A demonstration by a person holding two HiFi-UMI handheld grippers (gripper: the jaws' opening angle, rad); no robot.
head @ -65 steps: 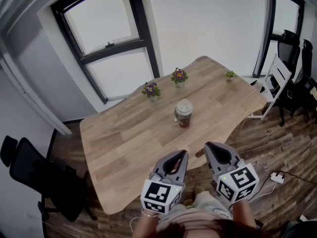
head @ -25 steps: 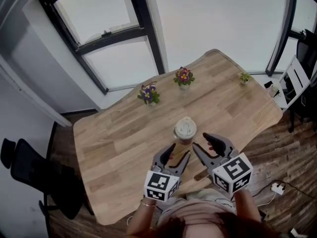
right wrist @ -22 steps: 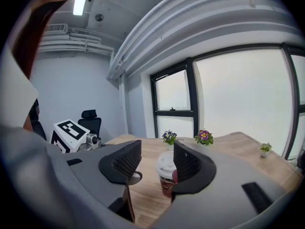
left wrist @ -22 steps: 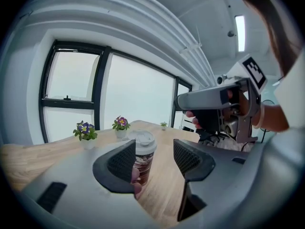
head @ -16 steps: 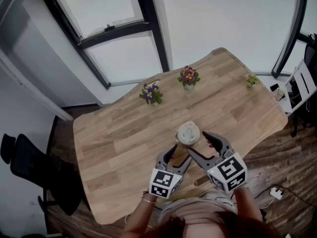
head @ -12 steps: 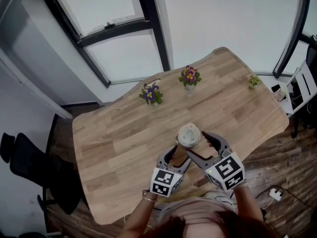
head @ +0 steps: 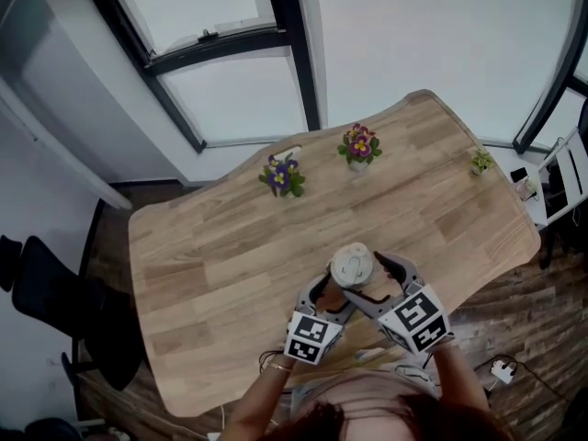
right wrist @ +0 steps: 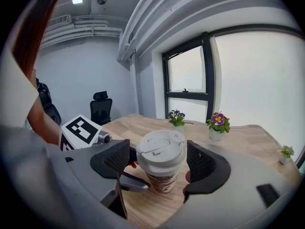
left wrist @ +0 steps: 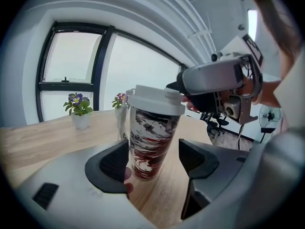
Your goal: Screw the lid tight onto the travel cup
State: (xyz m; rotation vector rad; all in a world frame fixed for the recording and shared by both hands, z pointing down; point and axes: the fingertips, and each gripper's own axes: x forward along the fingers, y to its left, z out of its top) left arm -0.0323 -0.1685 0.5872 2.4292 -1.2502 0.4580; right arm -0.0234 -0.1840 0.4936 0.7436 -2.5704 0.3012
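My left tongs (left wrist: 155, 161) and right tongs (right wrist: 159, 161) have just been opening wide around the cup (head: 350, 270) by the desk's (head: 211, 255) near edge. It looks light and slippery, so I'd hold the body and twist the lid (right wrist: 161, 149).

Open tabletop (head: 202, 246) left of cup (head: 351, 266); three flower pots (head: 281, 175) stand well behind.

I am viewing a wooden table (head: 211, 246) standing below a black-framed window (head: 230, 81). Sitting along its far edge: purple-flowered pot (head: 282, 176), pink-flowered pot (head: 359, 145), small green plant (head: 480, 162). Black office chair (head: 46, 292) standing at left.
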